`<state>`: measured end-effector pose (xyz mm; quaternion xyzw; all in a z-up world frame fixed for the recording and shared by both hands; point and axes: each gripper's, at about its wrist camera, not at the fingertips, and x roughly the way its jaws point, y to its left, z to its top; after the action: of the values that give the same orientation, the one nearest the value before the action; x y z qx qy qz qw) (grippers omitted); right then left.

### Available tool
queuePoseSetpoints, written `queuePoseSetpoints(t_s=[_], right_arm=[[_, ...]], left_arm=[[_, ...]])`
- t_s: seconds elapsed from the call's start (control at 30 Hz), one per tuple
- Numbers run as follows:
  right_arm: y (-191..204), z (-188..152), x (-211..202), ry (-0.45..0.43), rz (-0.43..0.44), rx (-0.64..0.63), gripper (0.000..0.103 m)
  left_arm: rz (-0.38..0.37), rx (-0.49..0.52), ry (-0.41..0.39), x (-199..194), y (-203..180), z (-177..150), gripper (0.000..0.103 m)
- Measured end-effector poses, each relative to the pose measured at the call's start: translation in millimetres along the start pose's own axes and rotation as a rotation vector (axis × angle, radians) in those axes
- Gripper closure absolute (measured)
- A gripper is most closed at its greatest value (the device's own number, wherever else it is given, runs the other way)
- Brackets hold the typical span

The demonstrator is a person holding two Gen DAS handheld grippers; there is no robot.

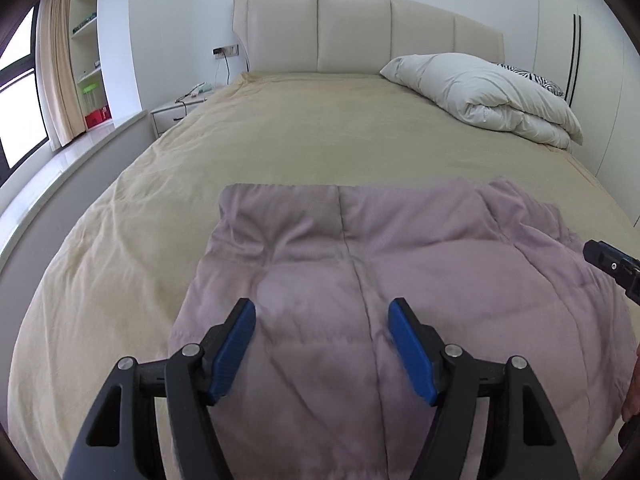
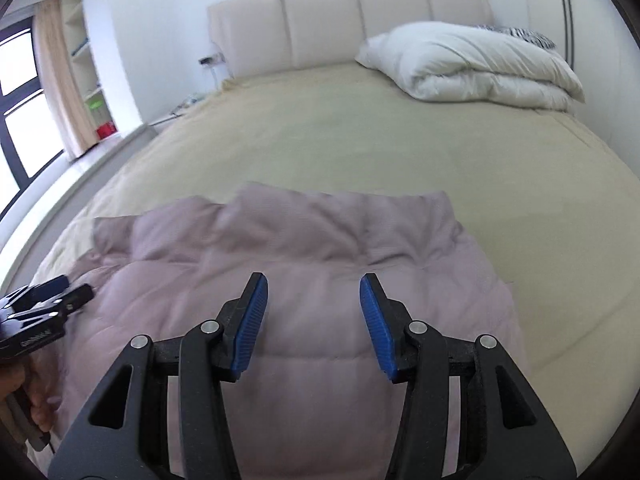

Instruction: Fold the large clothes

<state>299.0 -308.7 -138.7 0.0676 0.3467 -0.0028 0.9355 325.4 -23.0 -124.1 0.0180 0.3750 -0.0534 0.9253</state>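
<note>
A mauve quilted puffer jacket (image 1: pixel 360 264) (image 2: pixel 304 280) lies spread on the near part of the beige bed (image 1: pixel 304 136) (image 2: pixel 360 140). My left gripper (image 1: pixel 322 312) hovers over the jacket's middle seam, jaws apart, blue pads bare, nothing between them. My right gripper (image 2: pixel 314 292) hangs above the jacket's right half, also open and holding nothing. The right gripper's tip (image 1: pixel 612 266) pokes in at the right edge of the left wrist view. In the right wrist view the left gripper (image 2: pixel 44 304) and a hand (image 2: pixel 36 404) show at the left edge.
A folded white duvet (image 1: pixel 488 92) (image 2: pixel 480 64) and a zebra-print pillow (image 1: pixel 532 76) sit by the cream headboard (image 1: pixel 360 32) at the back right. A nightstand (image 1: pixel 176 114), a window ledge (image 1: pixel 60 168), shelves and a curtain line the left side.
</note>
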Motion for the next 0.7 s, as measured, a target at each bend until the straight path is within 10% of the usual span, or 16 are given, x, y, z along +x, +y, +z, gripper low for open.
queuePoseSetpoints(t_s=[0.23,0.7], right_arm=[[101,-67,-9,0.068,-0.023,-0.27,0.053],[86,-89,14,0.096,0.003,-0.213,0.052]], left_arm=[[0.027,0.048,0.026,-12,-3,-43,0.031],[-0.006,0.054,0.037,-2,4,-53,0.029]])
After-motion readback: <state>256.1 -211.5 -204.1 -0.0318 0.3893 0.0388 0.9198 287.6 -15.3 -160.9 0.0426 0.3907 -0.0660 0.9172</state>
